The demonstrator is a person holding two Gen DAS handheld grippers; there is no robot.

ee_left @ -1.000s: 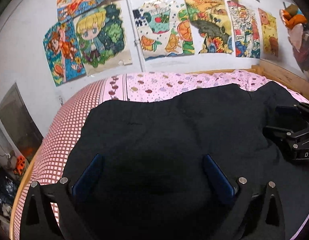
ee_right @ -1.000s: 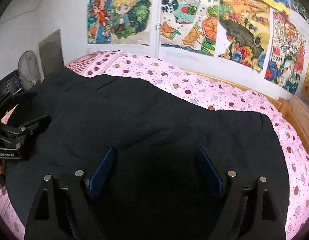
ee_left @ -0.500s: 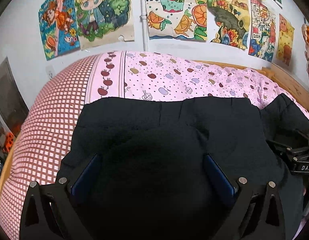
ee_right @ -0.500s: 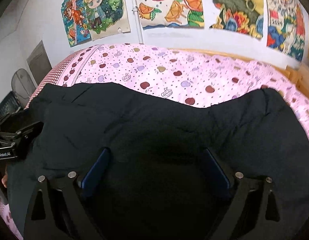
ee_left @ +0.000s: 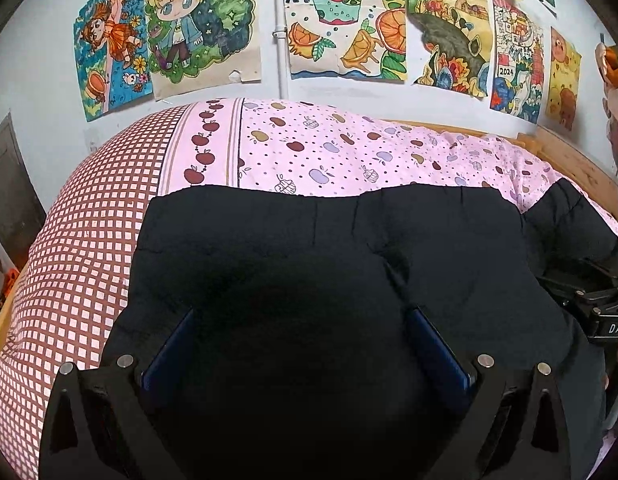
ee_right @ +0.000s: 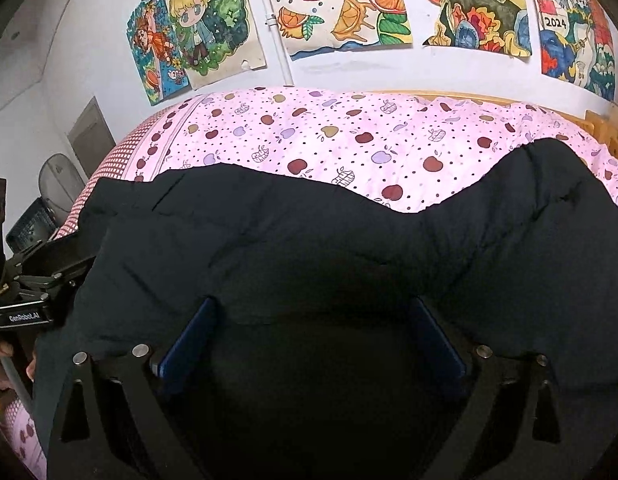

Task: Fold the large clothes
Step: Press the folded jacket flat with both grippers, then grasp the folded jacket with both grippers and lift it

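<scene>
My right gripper: jaws wide and opening, black jacket bunched between the blue pads, not pinched. Left gripper also spread wide over the same jacket, nothing clamped. Jacket lies across the pink apple-print bedspread, directly under both grippers.

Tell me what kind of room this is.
Most likely a bedroom, perhaps a child's: a bed with a pink apple-print sheet, a black padded garment spread on it, and hand-coloured cartoon drawings taped to the wall.
</scene>
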